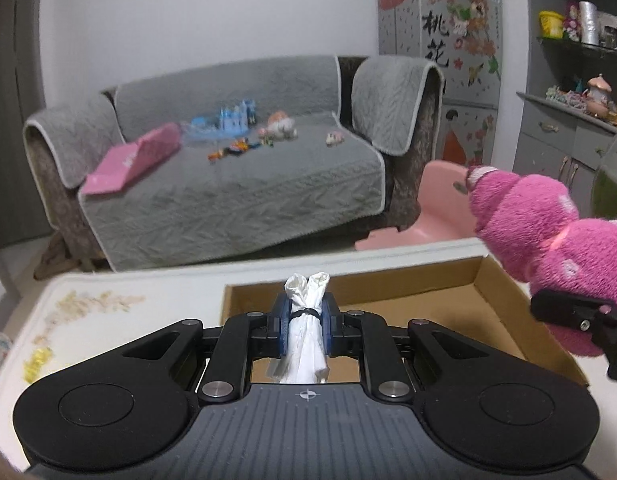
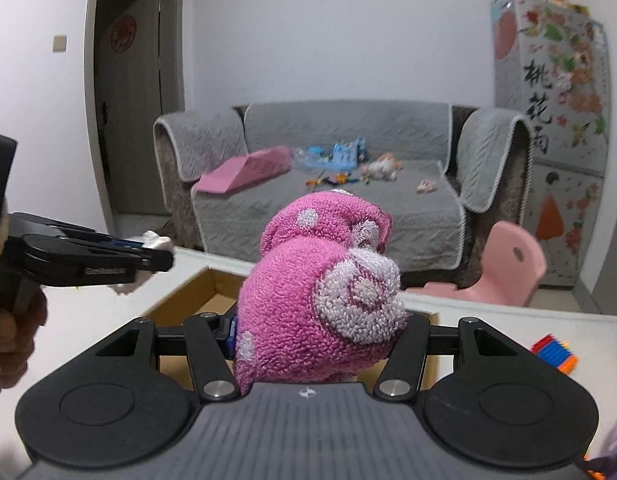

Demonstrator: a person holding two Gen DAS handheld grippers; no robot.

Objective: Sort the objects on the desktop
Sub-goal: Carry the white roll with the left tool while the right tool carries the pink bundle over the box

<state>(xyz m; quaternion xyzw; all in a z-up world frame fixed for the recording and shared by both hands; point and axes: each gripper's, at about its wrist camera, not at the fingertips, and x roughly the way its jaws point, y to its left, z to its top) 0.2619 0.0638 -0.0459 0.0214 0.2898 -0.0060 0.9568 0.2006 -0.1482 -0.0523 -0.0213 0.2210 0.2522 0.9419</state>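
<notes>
My left gripper [image 1: 306, 324] is shut on a white bundle tied with a black band [image 1: 307, 320], held above the near left part of an open cardboard box [image 1: 504, 312]. It also shows in the right wrist view [image 2: 152, 258] at the left, over the box's left edge. My right gripper [image 2: 316, 332] is shut on a pink fluffy sock with white dots [image 2: 320, 300], held above the box [image 2: 212, 288]. The sock [image 1: 548, 232] shows in the left wrist view at the right, over the box's right side.
The box sits on a white table [image 1: 108, 320]. A small striped orange and blue object [image 2: 554, 352] lies on the table at the right. Beyond the table stand a pink child's chair [image 2: 508, 268] and a grey sofa [image 1: 228, 184] with toys.
</notes>
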